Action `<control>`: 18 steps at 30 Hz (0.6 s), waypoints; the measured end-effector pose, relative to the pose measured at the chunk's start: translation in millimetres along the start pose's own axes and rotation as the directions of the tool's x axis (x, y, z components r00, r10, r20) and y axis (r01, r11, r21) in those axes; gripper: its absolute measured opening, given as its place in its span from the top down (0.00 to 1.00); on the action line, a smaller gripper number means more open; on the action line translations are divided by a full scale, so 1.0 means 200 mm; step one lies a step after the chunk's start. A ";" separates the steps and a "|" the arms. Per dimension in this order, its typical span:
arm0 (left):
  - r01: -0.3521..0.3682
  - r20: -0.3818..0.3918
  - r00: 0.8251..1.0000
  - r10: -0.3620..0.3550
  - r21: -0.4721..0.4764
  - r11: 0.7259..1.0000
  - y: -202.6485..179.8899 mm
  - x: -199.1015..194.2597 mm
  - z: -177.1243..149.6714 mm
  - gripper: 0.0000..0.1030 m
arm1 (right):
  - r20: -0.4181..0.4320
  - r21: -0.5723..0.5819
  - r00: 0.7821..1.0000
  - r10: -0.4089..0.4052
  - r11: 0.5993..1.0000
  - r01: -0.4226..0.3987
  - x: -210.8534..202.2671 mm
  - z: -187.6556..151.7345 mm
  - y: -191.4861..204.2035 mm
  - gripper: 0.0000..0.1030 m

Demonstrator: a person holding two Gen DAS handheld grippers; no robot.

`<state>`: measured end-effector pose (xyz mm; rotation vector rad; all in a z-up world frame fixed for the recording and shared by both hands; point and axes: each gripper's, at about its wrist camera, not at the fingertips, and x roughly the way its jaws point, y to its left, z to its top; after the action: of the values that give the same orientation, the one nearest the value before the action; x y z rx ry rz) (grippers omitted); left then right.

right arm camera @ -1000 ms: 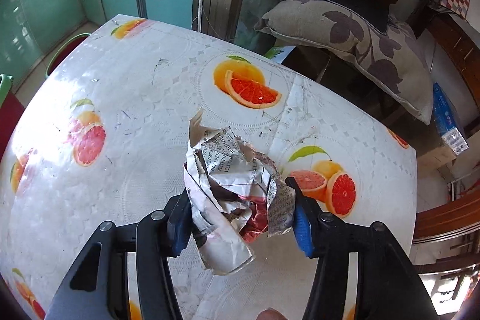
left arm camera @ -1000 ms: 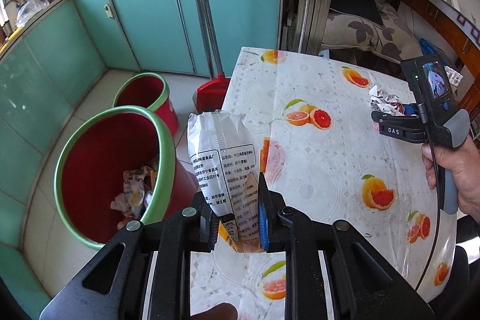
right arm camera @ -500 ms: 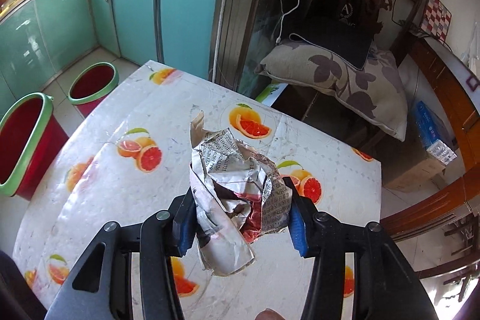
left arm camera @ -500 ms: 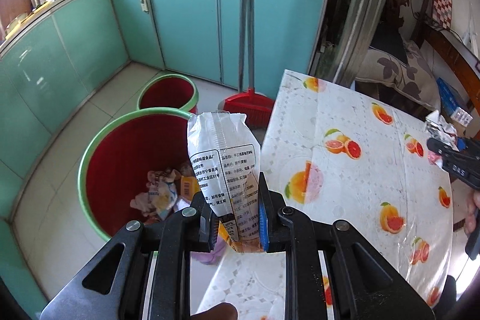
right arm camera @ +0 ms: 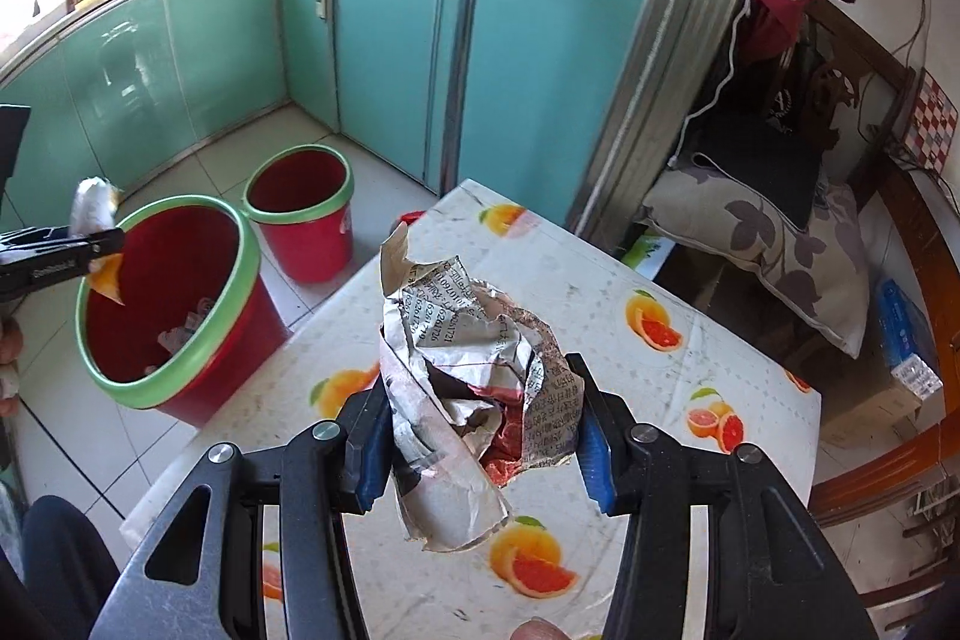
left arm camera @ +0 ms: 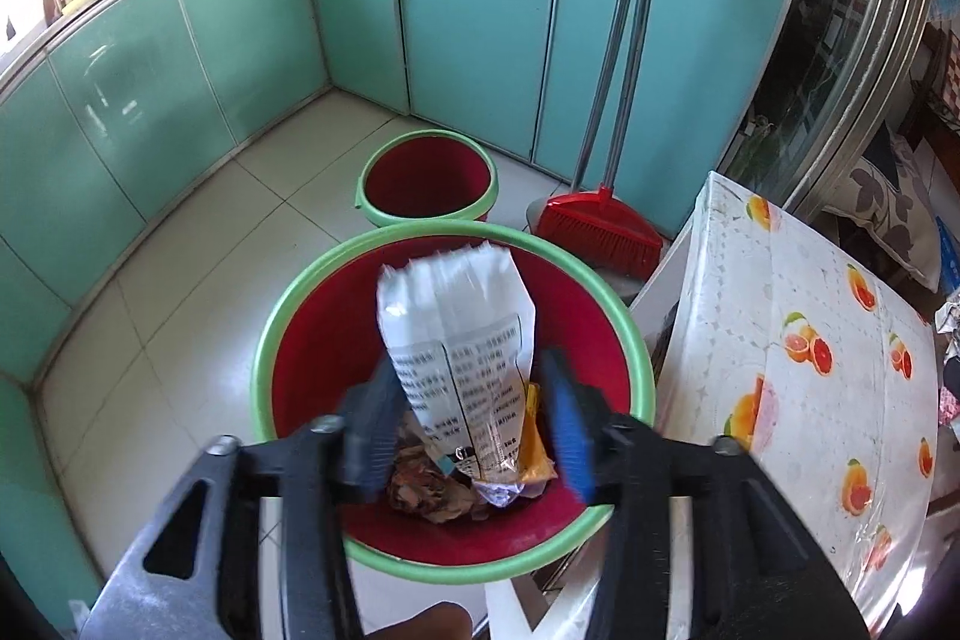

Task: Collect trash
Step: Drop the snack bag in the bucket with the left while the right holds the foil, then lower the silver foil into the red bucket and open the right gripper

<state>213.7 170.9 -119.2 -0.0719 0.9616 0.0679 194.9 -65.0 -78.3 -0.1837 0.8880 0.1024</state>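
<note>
A white snack bag (left arm camera: pixel 456 328) with black print hangs over the big red bin with a green rim (left arm camera: pixel 270 340). My left gripper (left arm camera: pixel 468 400) is above that bin, and its blurred jaws are opening on either side of the bag, no longer pressing it. Other wrappers lie at the bin's bottom. A crumpled newspaper wad (right arm camera: pixel 462 340) sits between the blue pads of my right gripper (right arm camera: pixel 480 400), which is shut on it above the fruit-print table (right arm camera: pixel 600 292). In the right wrist view the left gripper (right arm camera: pixel 102 244) and the bag (right arm camera: pixel 93 202) show over the big bin (right arm camera: pixel 240 244).
A smaller red bin (left arm camera: pixel 366 196) stands behind the big one, and a red broom (left arm camera: pixel 594 232) leans on the teal cabinets. The table's corner (left arm camera: pixel 720 196) is right of the bins. A leaf-print cushion (right arm camera: pixel 780 232) lies beyond the table.
The left gripper swung from the table's edge to above the big bin, and its jaws spread off the bag. The right gripper lifted the paper wad up and back from the table.
</note>
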 end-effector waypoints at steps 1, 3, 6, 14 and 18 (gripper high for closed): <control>0.010 -0.002 1.000 -0.010 -0.014 1.000 0.03 0.00 0.00 0.04 | 0.004 -0.008 1.000 0.012 1.000 -0.012 0.00 0.02 0.05 0.53; 0.011 0.024 1.000 -0.010 -0.038 0.999 0.07 -0.02 0.01 0.00 | 0.016 -0.029 0.999 0.034 0.999 -0.033 -0.02 0.07 0.14 0.53; -0.010 0.039 0.999 0.012 -0.050 0.999 0.12 -0.05 0.01 0.00 | 0.032 -0.059 0.997 0.067 0.996 -0.065 -0.03 0.13 0.28 0.53; -0.102 0.083 0.990 0.113 -0.132 0.986 0.40 -0.18 -0.06 0.00 | 0.067 -0.163 0.981 0.183 0.972 -0.170 -0.01 0.31 0.70 0.53; -0.141 0.087 0.984 0.157 -0.169 0.975 0.56 -0.24 -0.11 0.00 | 0.058 -0.186 0.968 0.243 0.956 -0.229 0.05 0.38 0.91 0.53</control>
<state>158.2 279.4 -96.1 -0.1456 0.8591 0.2863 229.7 128.5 -60.1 -0.2383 0.8179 0.4109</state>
